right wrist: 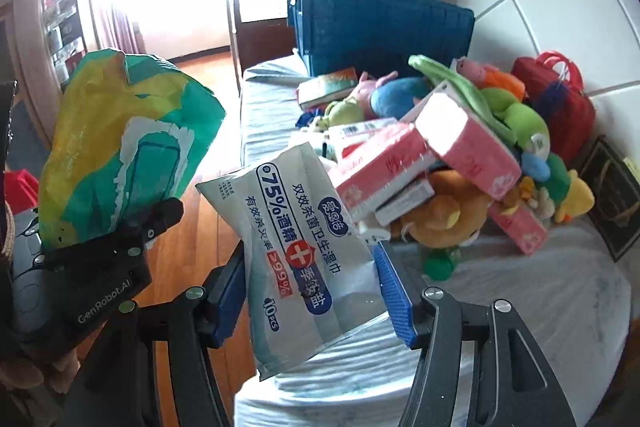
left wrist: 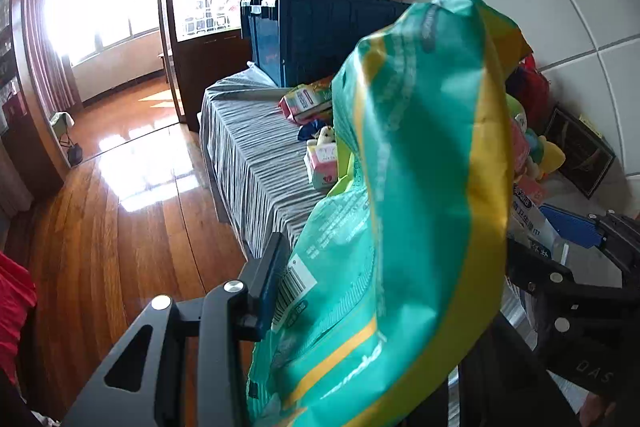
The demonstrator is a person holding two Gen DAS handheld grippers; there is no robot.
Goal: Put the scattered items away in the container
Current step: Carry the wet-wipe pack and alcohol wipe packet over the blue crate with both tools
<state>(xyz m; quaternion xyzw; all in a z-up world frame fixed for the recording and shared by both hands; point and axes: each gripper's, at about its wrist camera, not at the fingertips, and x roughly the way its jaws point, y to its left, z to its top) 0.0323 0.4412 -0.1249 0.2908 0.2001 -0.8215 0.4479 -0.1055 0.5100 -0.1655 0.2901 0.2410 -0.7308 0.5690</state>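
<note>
The left gripper (right wrist: pixel 116 227) is clamping a soft, crinkly green-and-yellow plastic pack (left wrist: pixel 404 187); the right gripper (right wrist: pixel 312 291), half-closed, is pinching a light, floppy white wet-wipes pouch (right wrist: pixel 298 247) across its middle.

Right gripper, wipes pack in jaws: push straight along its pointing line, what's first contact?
Likely the pile of pink tissue boxes right behind the white wet-wipes pack clamped in the right gripper. The orange plush toy sits just below them. Depth is uncertain; the blue storage crate is farther back.

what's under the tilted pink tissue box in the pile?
Under the tilted pink tissue box: another pink tissue pack, a white box, an orange plush toy. Anything deeper in the pile is covered.
</note>
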